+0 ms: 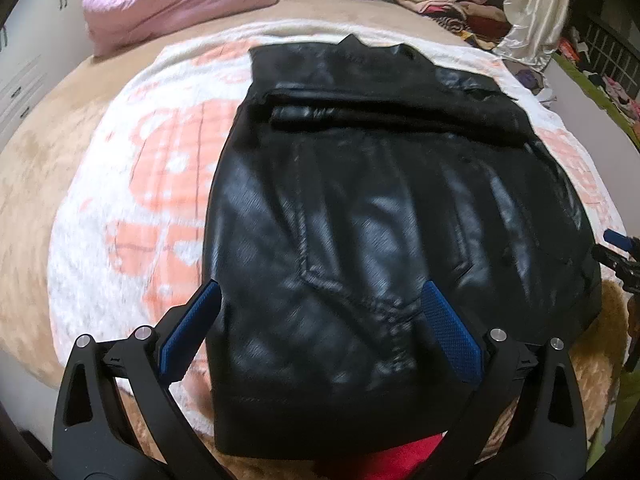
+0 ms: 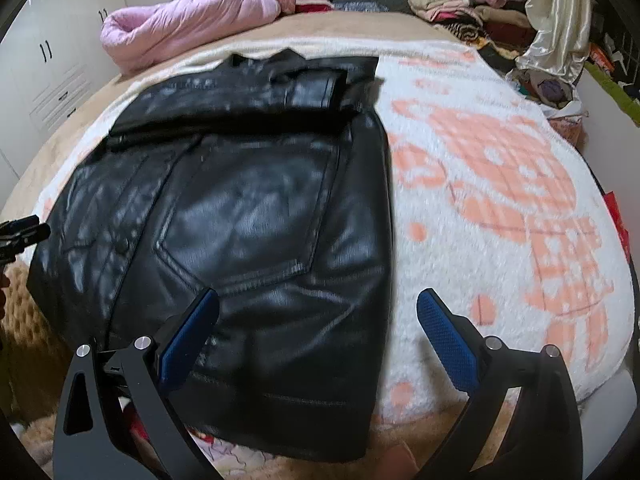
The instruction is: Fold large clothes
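- Upper left of both frames: a pink puffy quilt (image 1: 176, 0) is bundled up at the far side of the bed (image 1: 28, 184), with white cabinets (image 2: 48, 68) behind it on the left edge.
- Lower left of the left wrist view: left tongs (image 1: 318, 322) are spread wide, nothing between the blue pads (image 1: 188, 336), hovering over the near hem of the jacket.
- Centre of the left wrist view: the black leather jacket (image 1: 360, 216) lies flat on a white blanket with an orange pattern (image 1: 152, 184). Its sleeves are folded across the upper part, collar pointing to the far side (pretty shiny stuff, lots of glare).
- In the right wrist view the same jacket sits left of centre, and its right edge runs down the middle of the frame.
- Bottom of the right wrist view: right tongs (image 2: 318, 322) are also released and wide apart; the left pad sits over the jacket's lower corner, the right pad over bare blanket.
- Right edge of the left wrist view: the tip of the other tongs pokes in just beside the jacket's right side.
- Upper right of both frames: a messy pile of clothes (image 2: 460, 4) and a shiny cream fabric (image 2: 556, 20) hanging down.
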### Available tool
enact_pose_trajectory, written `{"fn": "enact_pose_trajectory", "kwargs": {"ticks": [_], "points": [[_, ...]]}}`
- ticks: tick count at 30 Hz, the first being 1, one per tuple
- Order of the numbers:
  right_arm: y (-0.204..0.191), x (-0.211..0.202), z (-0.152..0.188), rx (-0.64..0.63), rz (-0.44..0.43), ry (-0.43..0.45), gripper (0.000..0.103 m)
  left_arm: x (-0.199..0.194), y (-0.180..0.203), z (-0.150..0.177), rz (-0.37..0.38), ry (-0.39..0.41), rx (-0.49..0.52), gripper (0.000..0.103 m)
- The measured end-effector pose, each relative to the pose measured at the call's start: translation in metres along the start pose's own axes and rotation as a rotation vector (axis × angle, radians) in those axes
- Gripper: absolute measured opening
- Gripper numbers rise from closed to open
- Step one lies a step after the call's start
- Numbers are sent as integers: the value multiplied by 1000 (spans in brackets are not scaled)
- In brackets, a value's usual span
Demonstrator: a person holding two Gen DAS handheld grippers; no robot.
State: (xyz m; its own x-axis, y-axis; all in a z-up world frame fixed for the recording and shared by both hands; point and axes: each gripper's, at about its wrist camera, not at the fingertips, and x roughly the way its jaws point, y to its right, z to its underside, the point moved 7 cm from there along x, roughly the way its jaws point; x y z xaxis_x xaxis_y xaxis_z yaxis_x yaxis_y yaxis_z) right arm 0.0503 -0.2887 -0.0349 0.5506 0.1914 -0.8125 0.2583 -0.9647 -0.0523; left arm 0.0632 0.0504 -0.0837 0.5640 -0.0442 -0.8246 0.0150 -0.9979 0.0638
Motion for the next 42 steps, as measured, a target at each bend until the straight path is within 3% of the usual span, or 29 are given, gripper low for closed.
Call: {"fn": "enact_pose_trajectory", "kwargs": {"ticks": [5, 11, 14, 16, 18, 26, 28, 31, 36, 40, 42], "points": [[2, 11, 19, -4, -25, -67, 99, 7, -16, 11, -3, -34, -38, 93], [4, 21, 42, 22, -102, -127, 97, 17, -32, 29, 57, -88, -110, 93], [-1, 15, 47, 33, -160, -108, 73, 20, -35, 33, 79, -101, -123, 93], [-4, 8, 45, 9, -163, -80, 38, 20, -37, 35, 92, -103, -134, 93], [-4, -3, 40, 20, -203, -36, 20, 19, -40, 36, 111, -98, -151, 93], [-7, -53, -8, 83, -379, 156, 11, 16, -48, 36, 141, -89, -183, 93], [-7, -59, -22, 88, -397, 189, 11, 14, -50, 38, 147, -93, -190, 85], [-10, -62, -37, 85, -403, 219, 10, 9, -53, 41, 158, -98, -191, 65], [-16, -65, -60, 81, -416, 259, 10, -4, -58, 43, 141, -80, -202, 23], [-17, -66, -72, 83, -396, 286, 10, -20, -54, 30, 164, -36, -178, 7], [-19, -66, -79, 73, -368, 297, 10, -31, -52, 19, 199, -2, -185, 6]]}}
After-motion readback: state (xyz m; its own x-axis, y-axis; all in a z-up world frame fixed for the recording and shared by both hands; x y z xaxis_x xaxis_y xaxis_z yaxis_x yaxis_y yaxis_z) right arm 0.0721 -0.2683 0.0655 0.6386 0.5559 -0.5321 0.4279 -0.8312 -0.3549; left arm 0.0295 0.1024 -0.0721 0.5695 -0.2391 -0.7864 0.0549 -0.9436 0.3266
